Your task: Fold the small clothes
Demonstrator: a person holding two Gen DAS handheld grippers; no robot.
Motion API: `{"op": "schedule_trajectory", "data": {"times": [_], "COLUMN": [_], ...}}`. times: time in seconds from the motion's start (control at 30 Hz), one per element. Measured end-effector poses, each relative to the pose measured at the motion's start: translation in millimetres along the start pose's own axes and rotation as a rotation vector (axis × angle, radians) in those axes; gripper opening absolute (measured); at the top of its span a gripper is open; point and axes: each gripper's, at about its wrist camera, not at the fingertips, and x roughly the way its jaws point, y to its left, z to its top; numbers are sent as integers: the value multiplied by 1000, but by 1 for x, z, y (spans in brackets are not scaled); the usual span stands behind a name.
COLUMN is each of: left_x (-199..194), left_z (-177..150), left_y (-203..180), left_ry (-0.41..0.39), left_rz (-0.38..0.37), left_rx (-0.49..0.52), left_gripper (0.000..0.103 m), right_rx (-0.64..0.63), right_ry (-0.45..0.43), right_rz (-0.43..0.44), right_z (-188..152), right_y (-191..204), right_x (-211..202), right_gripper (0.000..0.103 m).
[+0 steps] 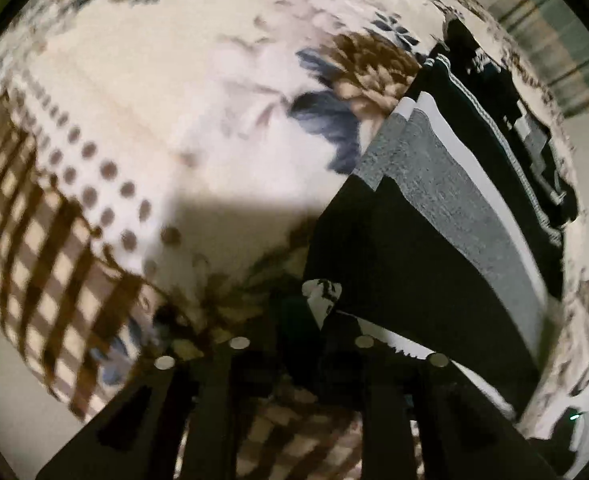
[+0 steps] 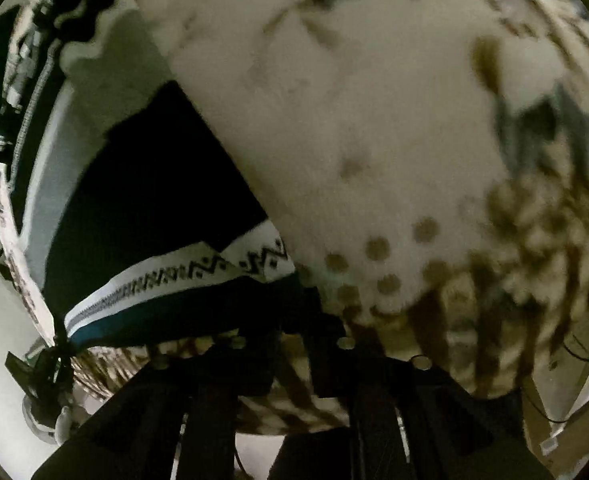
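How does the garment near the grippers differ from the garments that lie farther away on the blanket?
The near garment lies spread in broad, flat black, grey and white bands; the far garments form a crumpled dark heap. The near garment reaches the left gripper, and its patterned white hem lies by the right gripper; the far garments touch neither. Both rest on the patterned blanket.

We see the garment lying flat on the blanket, stretching from the left tool at 6 o'clock out toward 2 o'clock. In the right view it lies at 10 o'clock from the right tool, with more clothes behind it.
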Motion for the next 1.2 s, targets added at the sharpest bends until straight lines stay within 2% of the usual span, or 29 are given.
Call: {"op": "schedule_trajectory", "data": {"times": [0.03,0.07,0.1,0.13,0.17,0.27,0.37,0.43,0.53,0.63,0.7,0.83,0.93,1.0,1.03,1.1,1.13,1.17,1.2], "left_x": [-5,-12,-20,-29,-36,-62,-82,-86,-78,-54,-36,11,46,64,70,70,68,64,60], "left_z": [-1,-2,-4,-7,-9,-21,-34,-48,-84,-131,-164,-222,-241,-244,-243,-238,-234,-228,-223], "left_y": [-5,-13,-22,-30,-36,-63,-102,-136,-202,-267,-303,-364,-385,-389,-388,-385,-383,-379,-377], "left_ry": [-15,-36,-63,-95,-120,-208,-241,-228,-181,-80,-21,82,142,167,163,144,133,120,108], "left_rz": [40,103,158,204,235,302,304,284,241,153,99,59,63,87,94,92,88,89,86], "left_rx": [21,54,91,124,148,232,283,326,434,527,580,691,704,703,697,684,672,663,655], "left_gripper": [27,40,48,69,87,101,103,103,103,103,103,103,103,101,95,76,53,23,9], "right_rx": [-25,-65,-87,-118,-144,-195,-199,-213,-235,-248,-256,-310,-342,-367,-384,-399,-400,-402,-399], "right_ry": [-1,-15,-25,-37,-47,-59,-63,-70,-85,-93,-107,-130,-125,-117,-108,-98,-91,-80,-78], "right_rz": [0,0,-3,-5,-1,13,53,65,51,27,18,8,28,64,94,147,177,233,260], "right_z": [0,0,-2,-2,-3,3,17,36,72,116,147,195,228,251,264,283,292,312,321], "right_y": [5,11,16,21,25,34,24,19,11,-13,-14,-13,4,19,29,46,54,68,75], "right_x": [-4,-15,-21,-31,-40,-68,-102,-123,-151,-174,-188,-201,-199,-197,-195,-188,-185,-180,-178], "right_gripper": [32,53,65,79,81,81,84,84,84,84,84,84,84,84,84,84,84,84,84]}}
